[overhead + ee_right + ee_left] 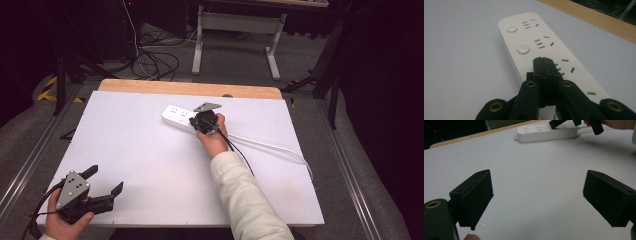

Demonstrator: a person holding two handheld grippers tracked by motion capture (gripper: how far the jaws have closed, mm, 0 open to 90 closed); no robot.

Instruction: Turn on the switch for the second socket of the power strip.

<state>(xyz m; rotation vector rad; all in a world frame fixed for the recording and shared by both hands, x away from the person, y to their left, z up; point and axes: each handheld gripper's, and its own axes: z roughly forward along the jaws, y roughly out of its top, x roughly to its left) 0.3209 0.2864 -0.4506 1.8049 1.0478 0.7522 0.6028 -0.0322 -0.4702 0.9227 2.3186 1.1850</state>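
Right hand-held gripper [544, 62], jaws closed on nothing, presses the power strip [544, 47]; left hand-held gripper [100, 185] gapes empty, well apart; the unbraced strip could skid.

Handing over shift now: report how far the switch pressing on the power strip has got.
Done: nothing I can confirm; button states are unreadable. In hand: the right tool, jaws shut, sits on the power strip at its third button, seemingly pressing. Left: two round buttons beyond are untouched; the left tool waits open.

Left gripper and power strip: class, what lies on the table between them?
Nothing: the high view shows bare white table between the left gripper and the power strip.
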